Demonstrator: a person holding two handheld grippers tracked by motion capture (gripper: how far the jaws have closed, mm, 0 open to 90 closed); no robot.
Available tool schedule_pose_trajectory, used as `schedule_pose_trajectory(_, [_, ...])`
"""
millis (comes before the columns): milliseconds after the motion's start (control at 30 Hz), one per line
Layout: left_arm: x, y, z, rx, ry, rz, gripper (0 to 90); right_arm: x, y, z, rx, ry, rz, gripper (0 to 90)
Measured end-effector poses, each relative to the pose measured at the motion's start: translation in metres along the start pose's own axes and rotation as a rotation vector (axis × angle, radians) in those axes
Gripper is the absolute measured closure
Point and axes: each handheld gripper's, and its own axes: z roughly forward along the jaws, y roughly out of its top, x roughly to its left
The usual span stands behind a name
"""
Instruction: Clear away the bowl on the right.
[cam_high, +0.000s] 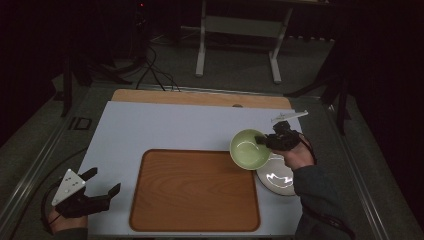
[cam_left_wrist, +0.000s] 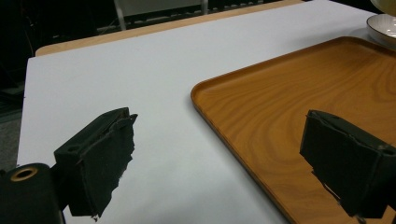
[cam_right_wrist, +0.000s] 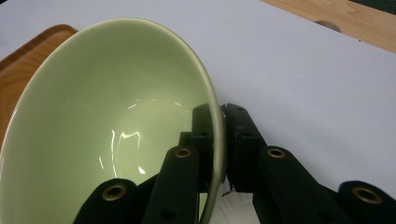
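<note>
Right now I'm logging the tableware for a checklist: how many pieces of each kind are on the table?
Bowl: 1, green bowl
Plate: 1, white plate
Tray: 1, wooden tray
Total: 3

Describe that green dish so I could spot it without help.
Find the big wooden tray on the white table; look just past its far right corner. The green bowl hangs there, rim pinched by the right claw, above a white plate; it is the only deep green dish.
</note>
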Motion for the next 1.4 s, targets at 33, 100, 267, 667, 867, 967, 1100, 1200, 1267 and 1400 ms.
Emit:
schedule_pose_trajectory(33, [0.000, 0.000, 0.000, -0.001, 0.000, 0.000, 9.7, 0.001, 0.000, 0.001, 0.001, 0.001, -0.001, 82.7])
schedule_pose_trajectory(100, [0.000, 0.000, 0.000, -0.002, 0.000, 0.000, 9.7, 0.003, 0.001, 0.002, 0.001, 0.006, -0.009, 82.7])
schedule_pose_trajectory(267, [0.000, 0.000, 0.000, -0.001, 0.000, 0.001, 9.7, 0.007, 0.001, 0.004, 0.005, 0.010, -0.025, 82.7])
schedule_pose_trajectory(667, [0.000, 0.000, 0.000, -0.003, 0.001, 0.000, 9.8, 0.021, 0.004, 0.011, 0.003, 0.037, -0.050, 82.6])
schedule_pose_trajectory(867, [0.000, 0.000, 0.000, -0.005, 0.002, 0.001, 9.8, 0.028, 0.009, 0.017, 0.001, 0.050, -0.062, 82.6])
schedule_pose_trajectory(967, [0.000, 0.000, 0.000, -0.005, 0.002, 0.001, 9.8, 0.032, 0.010, 0.019, -0.007, 0.063, -0.059, 82.6])
schedule_pose_trajectory(1100, [0.000, 0.000, -0.001, -0.006, 0.003, 0.001, 9.8, 0.035, 0.012, 0.023, -0.009, 0.074, -0.062, 82.6])
schedule_pose_trajectory(1200, [0.001, 0.000, -0.001, -0.005, 0.002, 0.000, 9.8, 0.038, 0.014, 0.025, -0.008, 0.080, -0.068, 82.6])
schedule_pose_trajectory(1267, [0.001, 0.000, -0.001, -0.006, 0.002, 0.001, 9.8, 0.040, 0.015, 0.026, -0.009, 0.083, -0.070, 82.7])
schedule_pose_trajectory(1400, [0.001, 0.000, -0.001, -0.005, 0.003, 0.001, 9.9, 0.043, 0.016, 0.028, -0.006, 0.087, -0.075, 82.6])
